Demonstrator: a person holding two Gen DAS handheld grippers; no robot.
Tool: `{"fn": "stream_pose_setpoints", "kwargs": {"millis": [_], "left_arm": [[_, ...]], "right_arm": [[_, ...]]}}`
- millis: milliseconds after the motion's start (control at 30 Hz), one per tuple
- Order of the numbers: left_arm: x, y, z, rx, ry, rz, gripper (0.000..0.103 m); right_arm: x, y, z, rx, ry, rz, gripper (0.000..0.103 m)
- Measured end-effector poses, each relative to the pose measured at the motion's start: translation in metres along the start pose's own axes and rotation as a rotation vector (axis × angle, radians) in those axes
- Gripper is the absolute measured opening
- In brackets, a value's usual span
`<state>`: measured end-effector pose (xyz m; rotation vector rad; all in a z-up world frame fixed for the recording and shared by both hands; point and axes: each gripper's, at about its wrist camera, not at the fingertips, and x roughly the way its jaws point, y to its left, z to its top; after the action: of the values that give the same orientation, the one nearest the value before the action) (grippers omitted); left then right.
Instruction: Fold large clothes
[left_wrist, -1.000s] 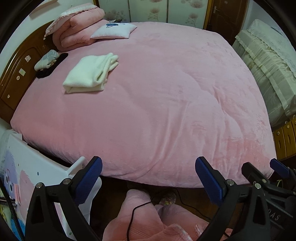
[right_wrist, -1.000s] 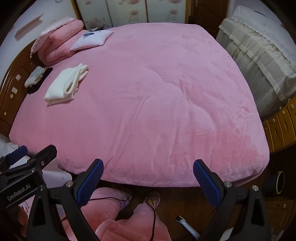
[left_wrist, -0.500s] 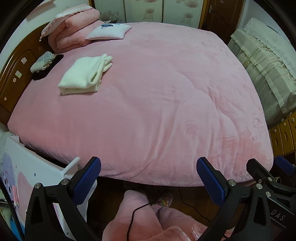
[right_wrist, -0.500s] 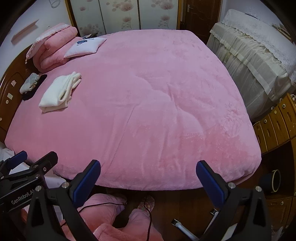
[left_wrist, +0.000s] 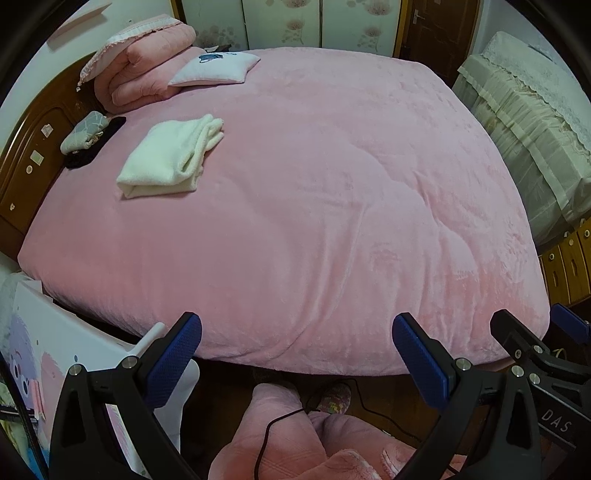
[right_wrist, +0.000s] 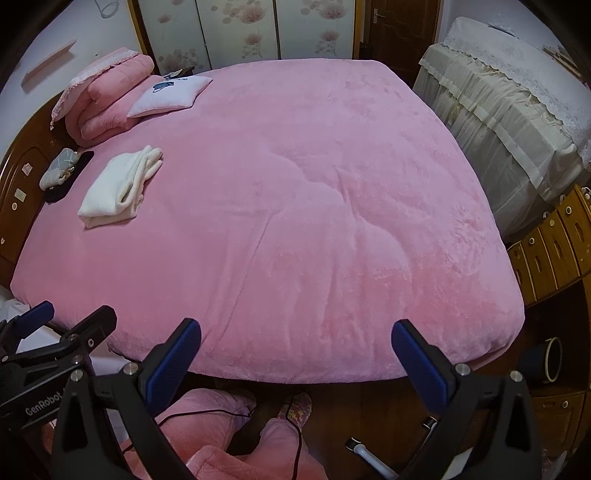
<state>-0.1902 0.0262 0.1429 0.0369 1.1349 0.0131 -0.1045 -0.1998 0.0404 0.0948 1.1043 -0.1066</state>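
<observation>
A folded cream-white garment (left_wrist: 171, 157) lies on the pink bed cover (left_wrist: 332, 184) at the far left; it also shows in the right wrist view (right_wrist: 120, 186). My left gripper (left_wrist: 295, 354) is open and empty, held off the near edge of the bed. My right gripper (right_wrist: 295, 354) is open and empty, also off the near edge. Each gripper shows at the side of the other's view: the right one (left_wrist: 535, 350) and the left one (right_wrist: 48, 332). Both are far from the folded garment.
A folded pink quilt (left_wrist: 144, 74) and a white pillow (left_wrist: 216, 68) lie at the head of the bed. A small grey and black bundle (left_wrist: 86, 136) sits by the wooden headboard (left_wrist: 29, 147). A cream-covered piece of furniture (right_wrist: 509, 122) and wooden drawers (right_wrist: 554, 236) stand to the right. The person's pink-clad legs (left_wrist: 295, 435) are below.
Both grippers have drawn back and risen a little from the bed; more of the room shows at the top. The garment has not moved. Both stay open.
</observation>
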Motion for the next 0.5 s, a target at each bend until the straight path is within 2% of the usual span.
{"fn": "stream_pose_setpoints", "kwargs": {"millis": [500], "left_arm": [[0.0006, -0.0001, 0.0057, 0.031, -0.007, 0.014, 0.102]], "right_arm": [[0.0029, 0.0038, 0.0065, 0.016, -0.01, -0.004, 0.103]]}}
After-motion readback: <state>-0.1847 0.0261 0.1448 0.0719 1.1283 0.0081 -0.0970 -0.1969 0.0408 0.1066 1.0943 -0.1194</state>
